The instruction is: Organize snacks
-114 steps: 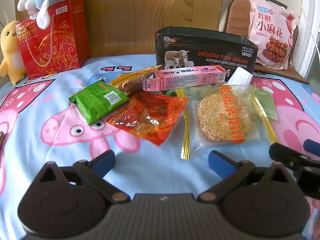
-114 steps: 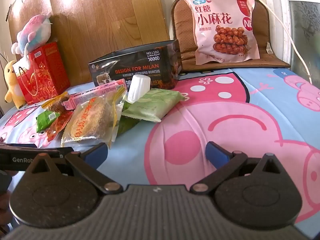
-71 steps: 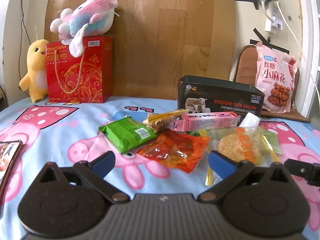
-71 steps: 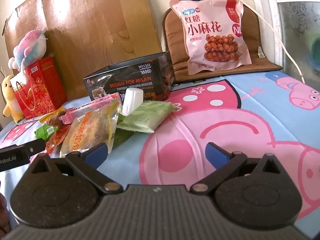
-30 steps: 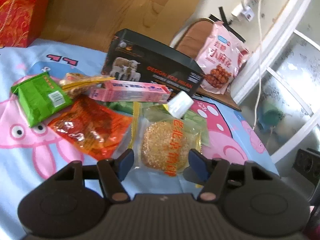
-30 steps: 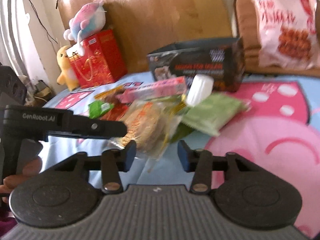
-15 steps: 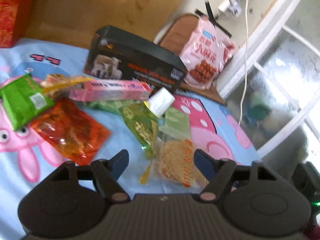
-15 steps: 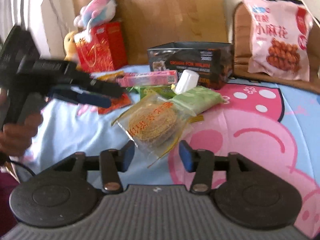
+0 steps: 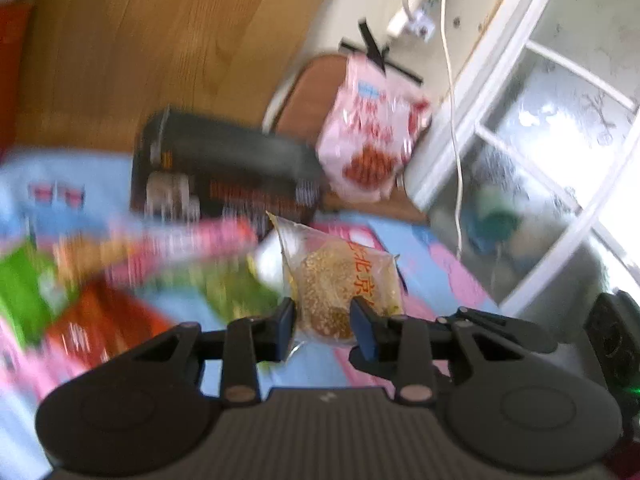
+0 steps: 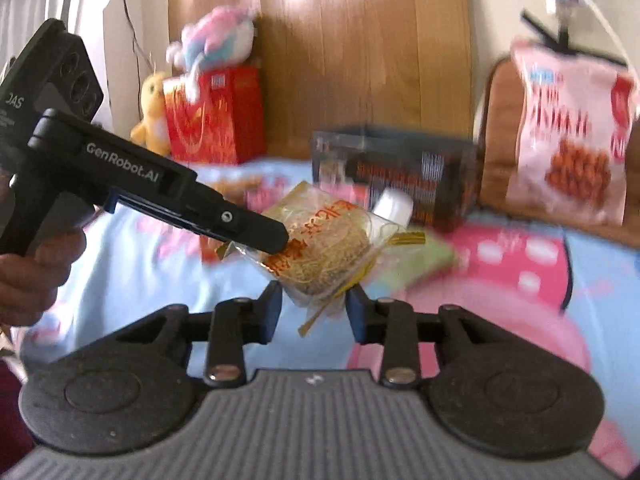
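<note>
Both grippers close on the clear-wrapped sesame cake (image 9: 340,280): the left gripper (image 9: 323,322) has its blue pads against the packet's lower sides, and the right gripper (image 10: 313,308) pinches its bottom edge, so the packet hangs lifted above the pig-print sheet (image 10: 500,280), in front of the black box (image 10: 400,172). Motion blur smears the pink carton (image 9: 180,240) and green packets left of the cake. Whether anything lies inside the black box cannot be seen. A pink snack bag (image 10: 568,140) leans right of that box.
</note>
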A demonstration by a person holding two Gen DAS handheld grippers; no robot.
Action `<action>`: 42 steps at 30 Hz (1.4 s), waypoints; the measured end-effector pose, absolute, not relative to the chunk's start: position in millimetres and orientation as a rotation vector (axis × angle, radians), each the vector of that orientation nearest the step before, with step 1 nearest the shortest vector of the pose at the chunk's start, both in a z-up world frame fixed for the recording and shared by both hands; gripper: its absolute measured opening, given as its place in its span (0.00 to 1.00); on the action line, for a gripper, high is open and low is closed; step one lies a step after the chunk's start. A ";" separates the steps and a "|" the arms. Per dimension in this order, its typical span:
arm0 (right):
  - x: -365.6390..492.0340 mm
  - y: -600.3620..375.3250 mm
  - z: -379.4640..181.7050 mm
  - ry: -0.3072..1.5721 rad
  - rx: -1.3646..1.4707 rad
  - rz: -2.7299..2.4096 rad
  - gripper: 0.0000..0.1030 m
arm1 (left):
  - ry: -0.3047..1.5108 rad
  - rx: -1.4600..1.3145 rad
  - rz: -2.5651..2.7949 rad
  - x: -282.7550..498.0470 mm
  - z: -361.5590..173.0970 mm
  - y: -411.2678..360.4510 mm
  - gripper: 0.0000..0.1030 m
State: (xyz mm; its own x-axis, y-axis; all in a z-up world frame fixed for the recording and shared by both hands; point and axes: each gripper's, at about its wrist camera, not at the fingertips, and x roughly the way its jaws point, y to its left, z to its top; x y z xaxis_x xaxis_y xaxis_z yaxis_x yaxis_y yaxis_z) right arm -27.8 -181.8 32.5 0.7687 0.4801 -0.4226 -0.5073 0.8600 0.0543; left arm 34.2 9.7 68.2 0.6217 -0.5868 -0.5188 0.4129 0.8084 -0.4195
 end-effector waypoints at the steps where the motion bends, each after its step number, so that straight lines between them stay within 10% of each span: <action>1: -19.2 -181.0 38.2 0.421 -0.069 0.530 0.36 | 0.669 -0.265 -0.570 43.4 75.7 8.9 0.30; 16: 119.1 -178.9 46.2 0.399 -0.074 0.362 0.45 | 0.603 -0.280 -0.379 175.9 69.4 -17.7 0.37; 42: 115.6 -145.5 26.0 0.657 0.125 0.527 0.45 | 0.658 -0.463 -0.389 59.0 29.2 82.9 0.40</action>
